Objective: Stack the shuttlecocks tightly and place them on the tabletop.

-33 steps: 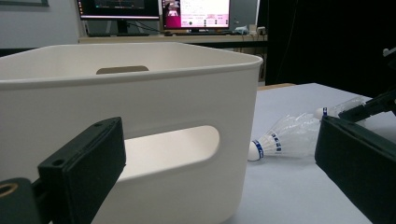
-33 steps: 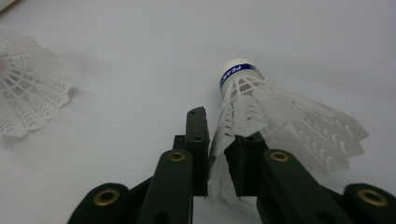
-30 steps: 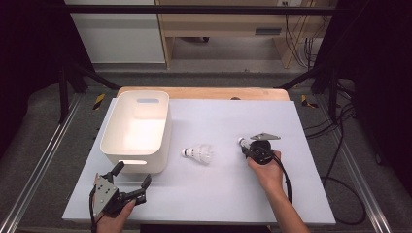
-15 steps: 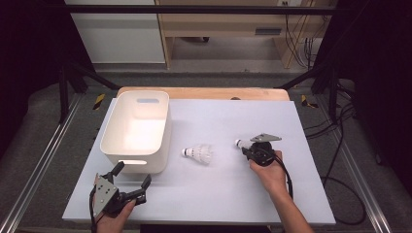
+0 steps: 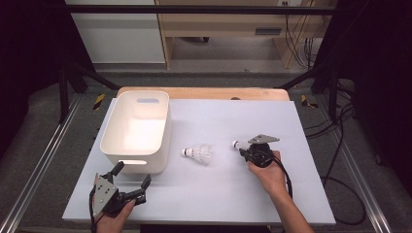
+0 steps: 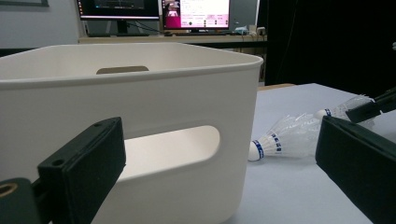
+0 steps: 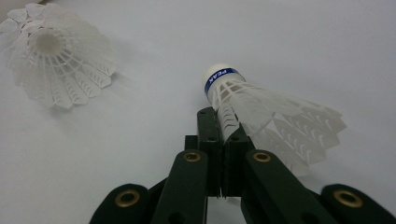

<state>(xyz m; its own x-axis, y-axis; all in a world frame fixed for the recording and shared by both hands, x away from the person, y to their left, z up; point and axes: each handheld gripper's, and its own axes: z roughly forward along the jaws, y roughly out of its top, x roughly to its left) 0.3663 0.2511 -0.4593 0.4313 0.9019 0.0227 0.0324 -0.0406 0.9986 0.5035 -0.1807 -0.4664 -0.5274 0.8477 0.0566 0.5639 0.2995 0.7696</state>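
White table [image 5: 301,194]: right gripper [image 7: 223,122] fingers pinch shuttlecock [image 7: 261,109], skirt edge hidden; left gripper [image 5: 130,175] fingers wide, empty.

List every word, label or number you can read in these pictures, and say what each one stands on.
"PEAN": white letters on the blue band below the cork of the shuttlecock in the right gripper view.
Blue band of the other shuttlecock in the left gripper view: print too small to read.
Monitor screens behind the white bin: text too blurred to read.
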